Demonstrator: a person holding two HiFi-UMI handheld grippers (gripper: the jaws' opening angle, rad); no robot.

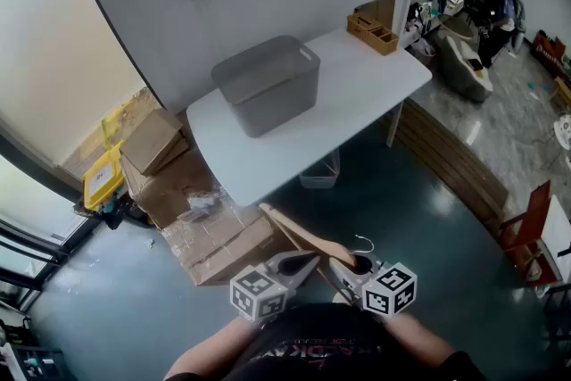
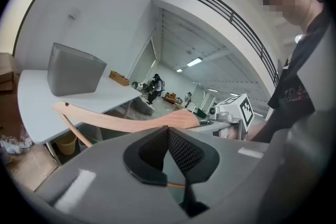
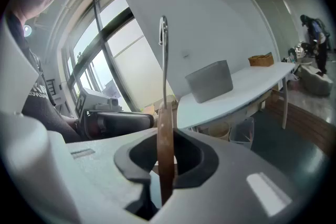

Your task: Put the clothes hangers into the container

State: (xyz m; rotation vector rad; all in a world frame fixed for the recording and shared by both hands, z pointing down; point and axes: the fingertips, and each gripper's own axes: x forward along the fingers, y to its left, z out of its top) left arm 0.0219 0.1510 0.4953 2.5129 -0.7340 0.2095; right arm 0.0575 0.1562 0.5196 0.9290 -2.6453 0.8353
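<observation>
A wooden clothes hanger (image 1: 299, 235) with a metal hook (image 3: 163, 50) is held low in front of me, off the table. My right gripper (image 1: 343, 268) is shut on it: in the right gripper view the hanger (image 3: 165, 139) stands edge-on between the pads. My left gripper (image 1: 299, 263) is just beside it, its pads (image 2: 178, 152) meeting with nothing between them; the hanger's arm (image 2: 131, 122) crosses beyond its tips. The grey container (image 1: 268, 85) stands on the white table (image 1: 357, 94), well ahead of both grippers.
A small wooden tray (image 1: 373, 33) sits at the table's far right corner. Cardboard boxes (image 1: 156, 143) are stacked on the floor to the left, more boxes (image 1: 223, 241) near the table's front. A clear bin (image 1: 319, 172) is under the table. A red chair (image 1: 526, 223) stands right.
</observation>
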